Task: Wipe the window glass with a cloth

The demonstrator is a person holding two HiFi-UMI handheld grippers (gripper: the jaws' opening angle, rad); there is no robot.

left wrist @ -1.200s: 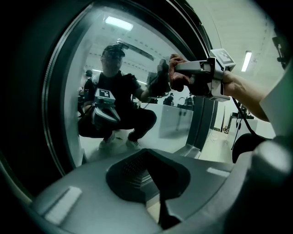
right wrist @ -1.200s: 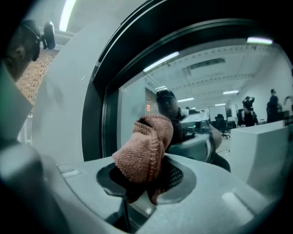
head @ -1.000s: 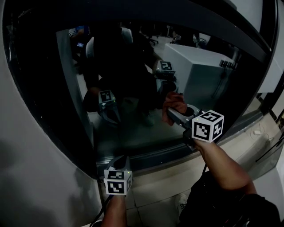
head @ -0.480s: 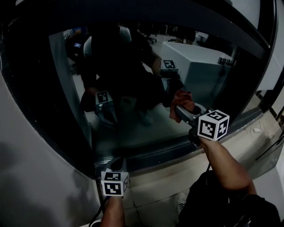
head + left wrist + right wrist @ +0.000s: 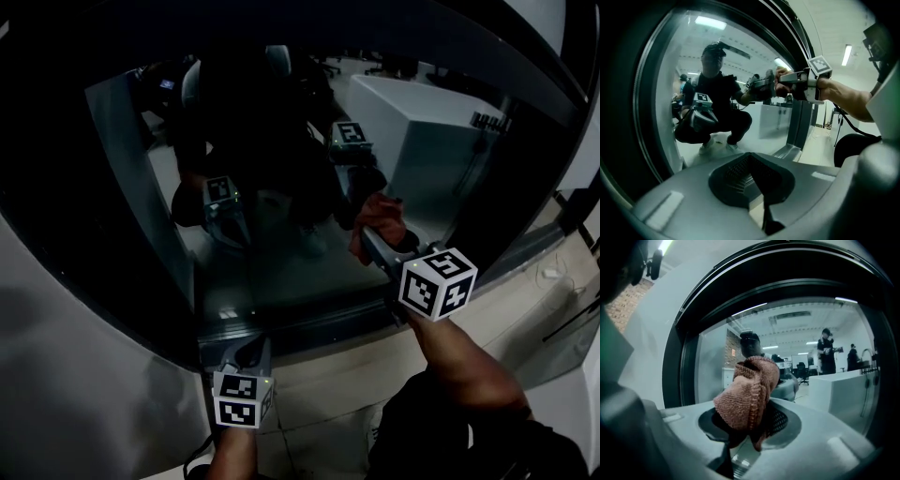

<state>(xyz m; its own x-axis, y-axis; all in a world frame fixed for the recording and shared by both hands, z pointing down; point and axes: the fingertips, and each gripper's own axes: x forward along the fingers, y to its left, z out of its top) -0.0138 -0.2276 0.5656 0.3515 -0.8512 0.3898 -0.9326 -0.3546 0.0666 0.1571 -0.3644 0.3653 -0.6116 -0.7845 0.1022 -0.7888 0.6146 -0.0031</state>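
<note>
Across the window glass (image 5: 281, 272), which fills the middle of the head view, the right gripper (image 5: 377, 236) has slid slightly down and left since half a second ago. The left gripper (image 5: 249, 351) hangs low at bottom centre by the frame, its jaws together on nothing. The right jaws are clamped on the cloth (image 5: 749, 394), a pinkish knit wad bulging past them toward the pane. It looks light, soft and squashy, likely to drag loose, so a deep bite into the bunch suits it.

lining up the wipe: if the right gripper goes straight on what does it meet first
The cloth held in the right gripper would meet the window glass; nothing else lies between, though the gap is hard to judge.
</note>
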